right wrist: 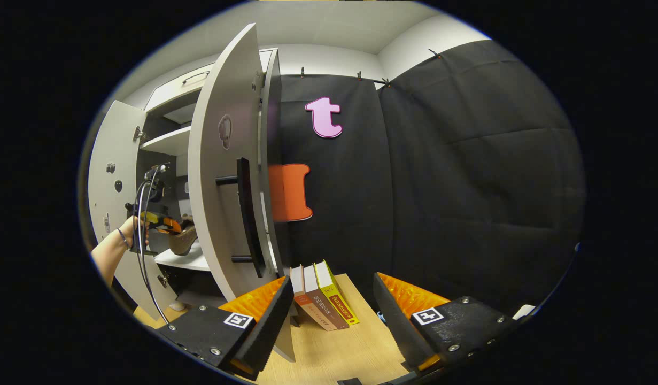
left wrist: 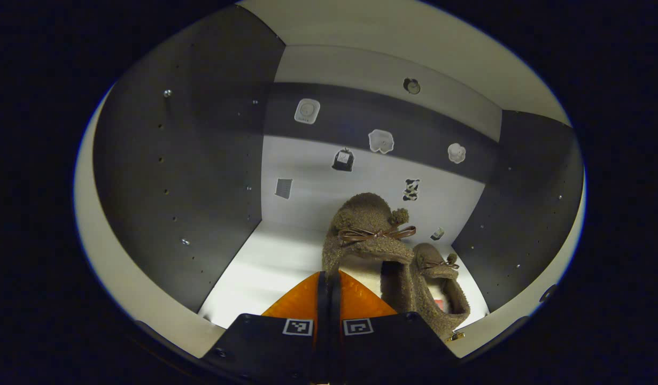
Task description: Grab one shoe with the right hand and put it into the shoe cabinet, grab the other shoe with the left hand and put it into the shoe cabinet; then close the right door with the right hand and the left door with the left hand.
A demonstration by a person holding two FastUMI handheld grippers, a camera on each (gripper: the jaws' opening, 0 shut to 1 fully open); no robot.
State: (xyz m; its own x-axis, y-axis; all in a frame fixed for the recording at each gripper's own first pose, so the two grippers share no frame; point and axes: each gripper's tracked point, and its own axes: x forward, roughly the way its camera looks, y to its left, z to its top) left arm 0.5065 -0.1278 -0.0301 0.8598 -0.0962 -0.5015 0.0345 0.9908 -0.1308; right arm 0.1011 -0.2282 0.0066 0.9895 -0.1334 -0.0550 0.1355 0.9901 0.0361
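Left gripper [left wrist: 329, 278] deep inside the shoe cabinet [left wrist: 173, 160], clamped on a shoe [left wrist: 363, 230]; right gripper [right wrist: 329, 305] agape.

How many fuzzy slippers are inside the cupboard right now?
2. One brown slipper is pinched at its heel by the left gripper, toe toward the back wall. The second slipper rests on the white shelf just to its right. Others could be hidden on other shelves.
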